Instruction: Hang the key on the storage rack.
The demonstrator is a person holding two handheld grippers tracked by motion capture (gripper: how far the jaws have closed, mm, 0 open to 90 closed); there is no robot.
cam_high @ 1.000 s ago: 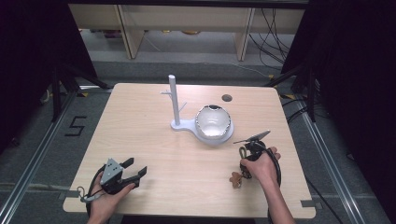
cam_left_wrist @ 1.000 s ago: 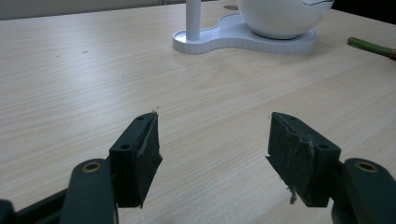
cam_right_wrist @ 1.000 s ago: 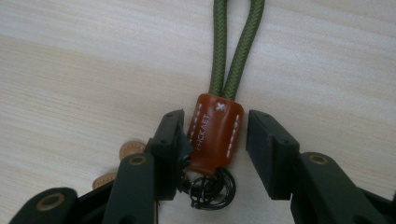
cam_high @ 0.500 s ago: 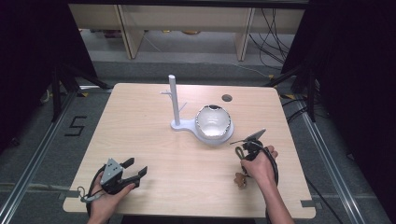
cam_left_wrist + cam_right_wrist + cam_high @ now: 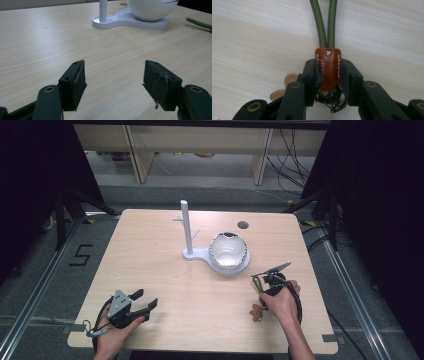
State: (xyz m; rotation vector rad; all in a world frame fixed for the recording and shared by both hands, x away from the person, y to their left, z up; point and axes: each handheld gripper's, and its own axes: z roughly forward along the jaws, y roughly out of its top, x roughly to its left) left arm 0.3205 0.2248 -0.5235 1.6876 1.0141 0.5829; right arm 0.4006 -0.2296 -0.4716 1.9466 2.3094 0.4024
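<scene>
**Keychain clamped, hanging yet to come**

High view: your right gripper [image 5: 264, 279] sits at the lower right of the frame, on the counter [image 5: 160, 245], its jaws having just closed on the keychain [image 5: 260, 292]. The green cord loop [image 5: 256, 281] pokes out toward the upper left of your hand, and a small tan leather charm [image 5: 257, 312] lies just below it. Your left gripper [image 5: 142, 301] rests at the lower left, jaws apart and holding nothing. Near the middle stands one white stand [image 5: 187, 227] with short pegs, sharing its base with one shiny bowl [image 5: 228, 251]. One dark round hole [image 5: 243, 225] marks the counter above the bowl.

Left gripper view: your jaws stand wide over bare wood. The stand's post [image 5: 103, 10] and the bowl [image 5: 150, 10] sit at the top of the frame, well apart from you, and a bit of green cord [image 5: 198, 23] shows at the right edge.

Right gripper view: your jaws are pressed on the red-brown leather tab [image 5: 327, 68], two cord strands [image 5: 325, 23] running to the top, metal rings [image 5: 332, 98] below.

The grasp looks done; lifting and, likely, hanging the loop on a peg remain.
</scene>
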